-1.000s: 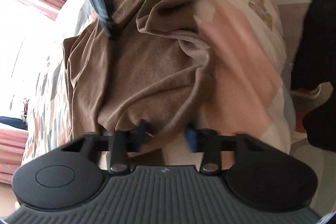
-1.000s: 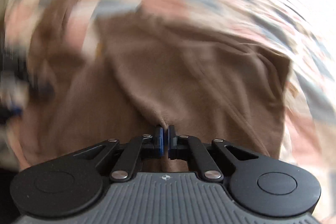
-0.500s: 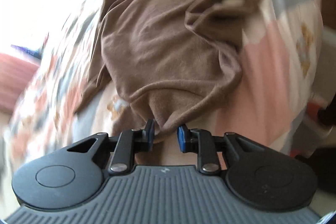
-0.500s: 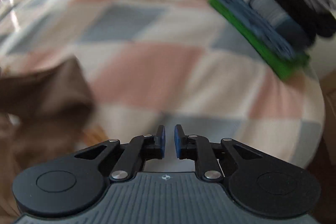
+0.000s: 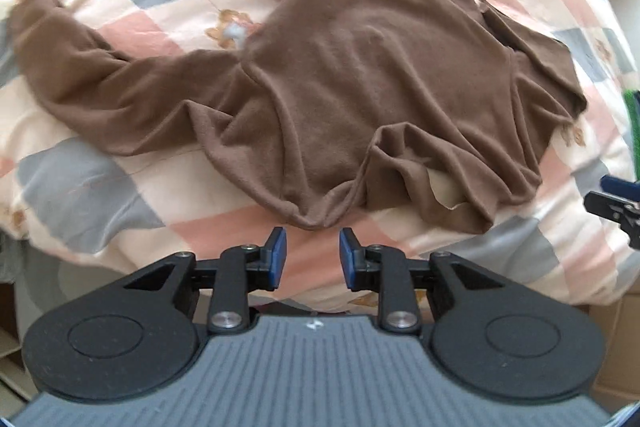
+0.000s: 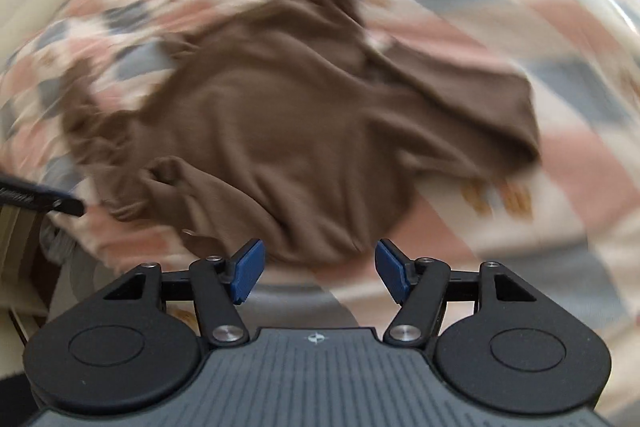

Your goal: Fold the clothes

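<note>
Left gripper [image 5: 311, 253] has let go of the brown long-sleeved top [image 5: 360, 67], which now lies spread, rumpled, mid-frame on the checked quilt [image 5: 100, 195]. Both claws gape empty, right gripper [image 6: 317, 271] wider. No fold made yet; smoothing and all folds remain.

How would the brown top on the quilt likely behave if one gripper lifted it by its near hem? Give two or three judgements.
The brown top is probably floppy: it lies in soft wrinkles and bunches at the hem. Lifted at one point, it would likely drape and trail its sleeve rather than keep shape. It seems light and thin, so pushing would probably ruck it on the quilt, not slide it.
</note>
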